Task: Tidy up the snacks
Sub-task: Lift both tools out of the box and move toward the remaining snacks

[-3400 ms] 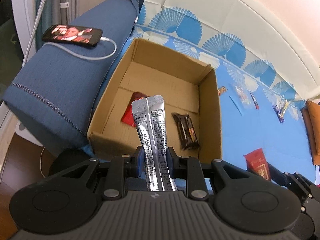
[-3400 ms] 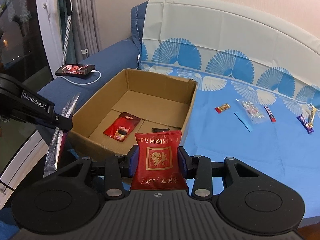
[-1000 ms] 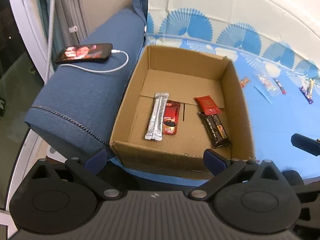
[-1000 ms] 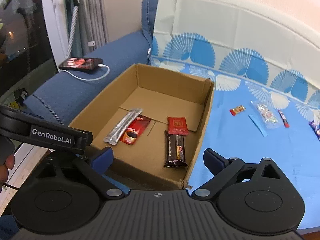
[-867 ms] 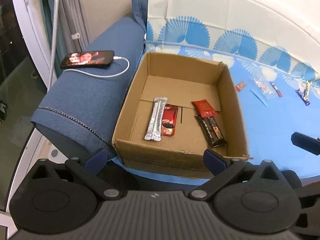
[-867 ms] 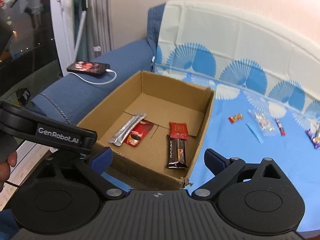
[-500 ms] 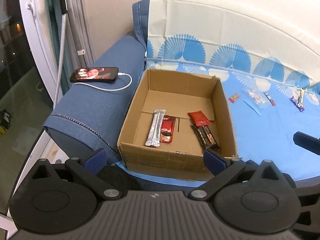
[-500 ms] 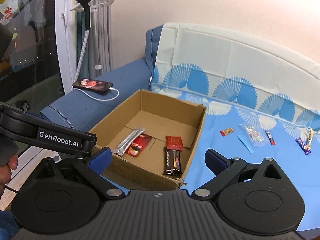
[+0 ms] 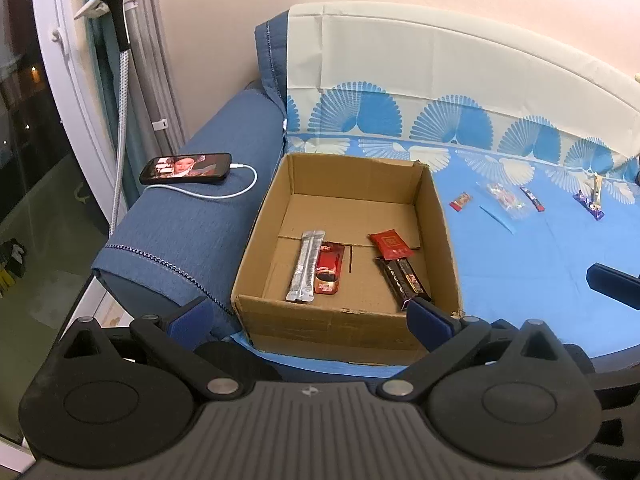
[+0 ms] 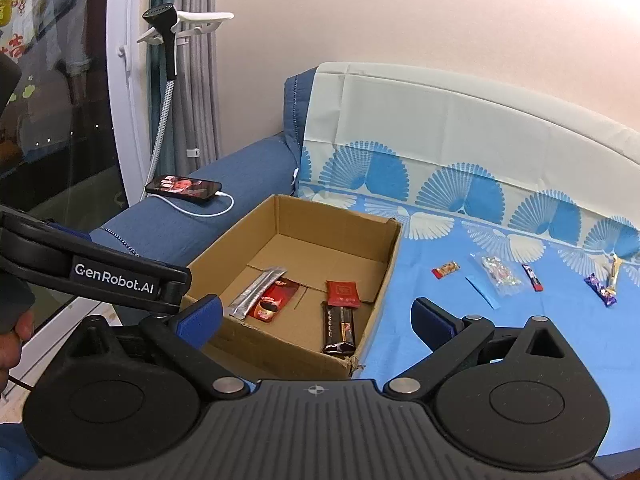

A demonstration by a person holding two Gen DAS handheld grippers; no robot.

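An open cardboard box (image 9: 442, 224) (image 10: 382, 292) rests on the blue sofa cover. Inside lie a silver stick pack (image 9: 306, 266) (image 10: 258, 291), a red coffee sachet (image 9: 329, 268) (image 10: 274, 300), a small red packet (image 9: 390, 245) (image 10: 342, 293) and a dark chocolate bar (image 9: 402, 280) (image 10: 340, 328). My left gripper (image 9: 310, 320) hangs open and empty, back from the box's near wall. My right gripper (image 10: 316, 316) is also open and empty, near the box's front right corner. Several loose snacks (image 9: 504, 198) (image 10: 500, 274) lie on the cover to the right.
A phone (image 9: 186, 168) (image 10: 183, 189) with a white cable (image 9: 224, 192) lies on the blue armrest left of the box. A garment steamer on a hose (image 10: 168, 60) and curtains stand at the far left. A hand (image 10: 16, 336) holds the left gripper's handle.
Both grippers let go of their packs, which now lie in the box. Since then both have drawn back and risen away from the box, staying open.
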